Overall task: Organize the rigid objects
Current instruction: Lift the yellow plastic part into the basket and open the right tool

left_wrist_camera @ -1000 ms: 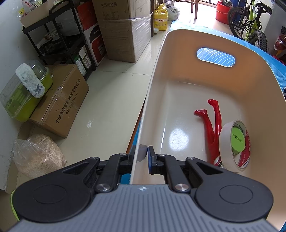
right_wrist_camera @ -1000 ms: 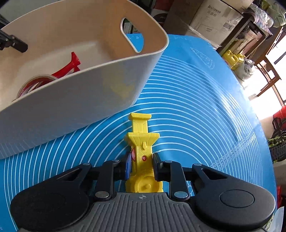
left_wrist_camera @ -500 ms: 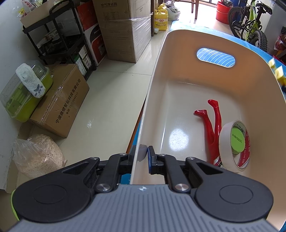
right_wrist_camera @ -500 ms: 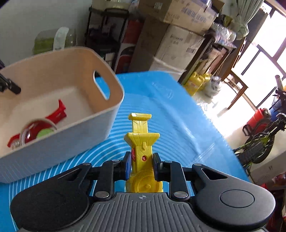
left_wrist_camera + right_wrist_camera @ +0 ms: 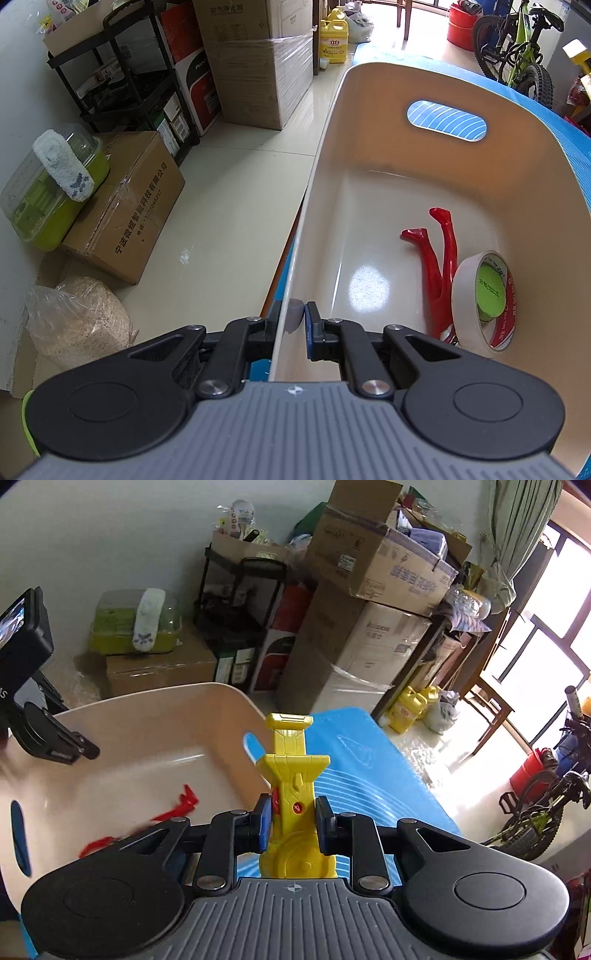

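Carrying is the step in hand: your right tool (image 5: 291,823) is clamped on the yellow toy (image 5: 293,794), both pads pressed to its narrow body, and holds it up in the air beside the cream bin (image 5: 369,192), above the blue mat (image 5: 362,775) on the tabletop. Your left tool (image 5: 295,325) is closed narrow on the bin's near wall, one finger outside and one inside, pinning it steady.

Next, I judge, you need to bring the toy over the rim and past the wall, lower it toward the bare floor on the bin's left side, then open the tool. Keep the left grip on so the bin does not slide.

Inside the bin lie a red leg-shaped piece (image 5: 437,266) and a tape roll (image 5: 487,288) leaning on it against the right wall.
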